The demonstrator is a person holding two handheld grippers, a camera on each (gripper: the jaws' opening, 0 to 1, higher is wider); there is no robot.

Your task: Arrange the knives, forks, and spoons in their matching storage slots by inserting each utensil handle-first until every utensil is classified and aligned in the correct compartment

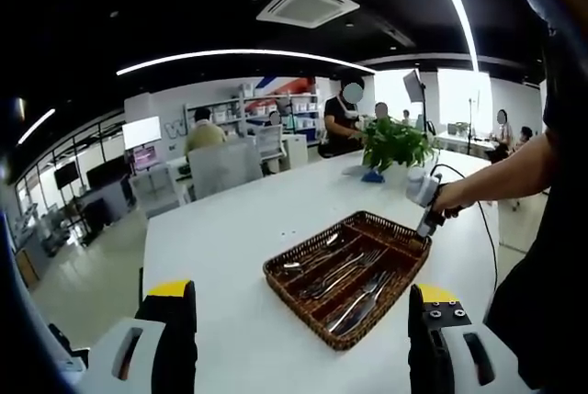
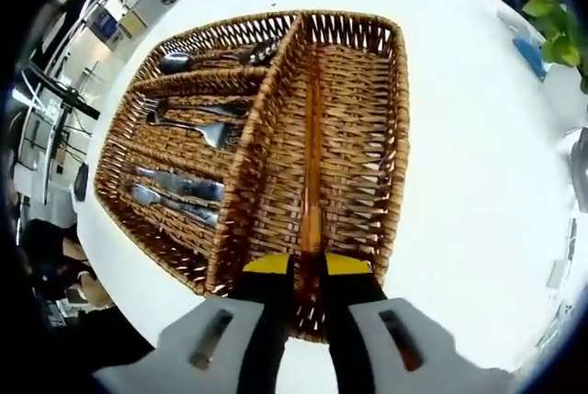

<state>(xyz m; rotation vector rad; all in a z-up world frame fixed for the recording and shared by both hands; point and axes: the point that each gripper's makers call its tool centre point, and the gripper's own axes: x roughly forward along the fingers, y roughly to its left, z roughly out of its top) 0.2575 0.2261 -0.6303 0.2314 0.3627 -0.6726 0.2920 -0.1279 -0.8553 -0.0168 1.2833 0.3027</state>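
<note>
A brown wicker tray (image 1: 404, 231) (image 2: 390, 137) lies on the white table (image 1: 239, 229). Its small slots hold spoons (image 2: 197, 59), forks (image 2: 188, 123) and knives (image 2: 179, 187); the same knives (image 1: 363, 302) lie nearest in the left gripper view. A thin wooden stick (image 2: 312, 137) runs along the long compartment, and my right gripper (image 2: 308, 270) is shut on its near end over the tray's rim. A hand holds that right gripper (image 1: 428, 224) at the tray's right corner. My left gripper (image 1: 301, 291) stands wide open in front of the tray, holding nothing.
A potted plant (image 1: 395, 141) (image 2: 556, 31) stands on the table beyond the tray. Several people sit at the table's far end, with chairs to the left. The person's arm (image 1: 505, 174) reaches in from the right. The table's edge runs close behind the tray's near side (image 2: 119, 275).
</note>
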